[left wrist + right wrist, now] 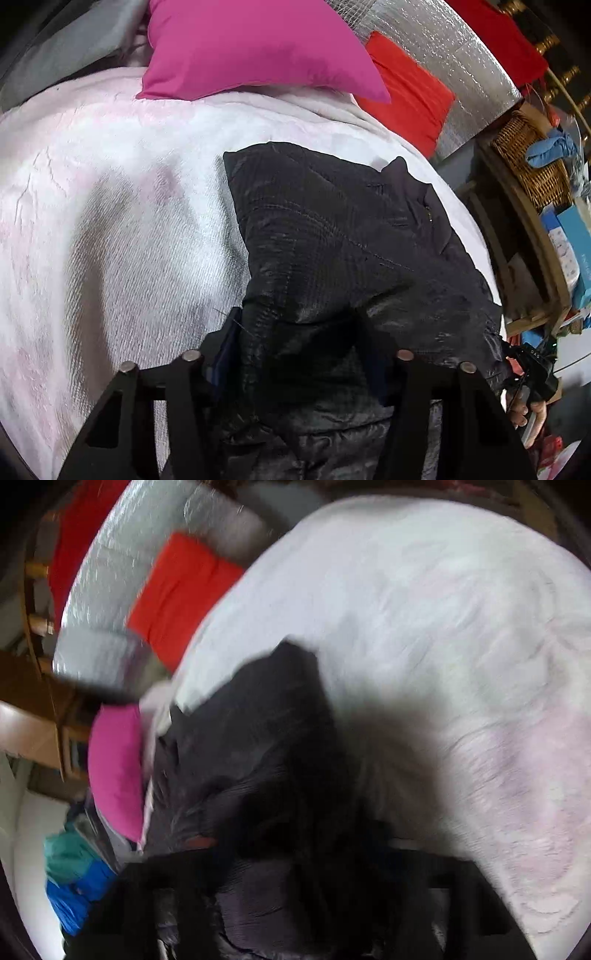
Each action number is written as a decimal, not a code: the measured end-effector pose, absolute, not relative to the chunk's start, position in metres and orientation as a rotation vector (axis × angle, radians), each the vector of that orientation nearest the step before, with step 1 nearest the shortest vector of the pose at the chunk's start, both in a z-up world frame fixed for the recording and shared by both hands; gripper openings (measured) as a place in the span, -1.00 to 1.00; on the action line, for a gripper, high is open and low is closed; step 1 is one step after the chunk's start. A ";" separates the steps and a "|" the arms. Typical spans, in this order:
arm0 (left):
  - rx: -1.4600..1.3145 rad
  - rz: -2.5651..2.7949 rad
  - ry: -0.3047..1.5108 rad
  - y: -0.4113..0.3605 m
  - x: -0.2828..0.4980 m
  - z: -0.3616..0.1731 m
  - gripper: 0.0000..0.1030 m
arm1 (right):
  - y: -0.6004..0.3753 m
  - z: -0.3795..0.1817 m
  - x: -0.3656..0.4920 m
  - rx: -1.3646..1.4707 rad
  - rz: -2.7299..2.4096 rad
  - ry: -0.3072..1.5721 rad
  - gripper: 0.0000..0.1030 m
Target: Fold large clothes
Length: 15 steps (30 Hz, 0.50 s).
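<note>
Left wrist view, black jacket point(332, 240) bunched between left gripper point(299, 358) fingers

The right view is smeared with motion blur; the jacket point(258, 760) buries the right fingers, and the left fingers' point(225, 347) tips too.

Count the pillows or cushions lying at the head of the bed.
2: a pink pillow on the white blanket, and a red cushion right of it against the silver padding. More may be hidden.
</note>
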<state>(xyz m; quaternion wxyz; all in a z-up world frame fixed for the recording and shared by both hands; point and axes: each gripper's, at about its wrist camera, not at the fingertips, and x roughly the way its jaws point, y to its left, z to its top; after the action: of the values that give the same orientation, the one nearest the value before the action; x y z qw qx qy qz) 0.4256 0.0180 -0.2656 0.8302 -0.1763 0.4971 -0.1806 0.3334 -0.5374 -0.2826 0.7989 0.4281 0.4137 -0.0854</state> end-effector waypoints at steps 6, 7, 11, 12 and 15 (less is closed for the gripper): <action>-0.327 -0.369 1.000 0.013 0.426 -0.253 -0.29 | -0.508 -0.240 0.327 0.691 -0.253 0.762 -0.49; -0.312 -0.365 0.993 0.012 0.425 -0.253 -0.29 | -0.508 -0.239 0.328 0.680 -0.260 0.757 -0.49; -0.244 -0.336 1.026 0.005 0.428 -0.262 -0.27 | -0.513 -0.270 0.344 0.707 -0.292 0.879 -0.46; -0.230 -0.327 1.028 0.003 0.428 -0.262 -0.25 | -0.517 -0.273 0.343 0.738 -0.282 0.877 -0.45; -0.226 -0.321 1.033 0.003 0.428 -0.259 -0.21 | -0.521 -0.267 0.337 0.774 -0.257 0.861 -0.38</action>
<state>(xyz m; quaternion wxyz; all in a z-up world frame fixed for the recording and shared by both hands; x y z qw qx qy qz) 0.4280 0.0028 -0.2591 0.8513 -0.1076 0.4904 -0.1523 0.3370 -0.5211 -0.2673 0.8294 0.3646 0.4056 -0.1209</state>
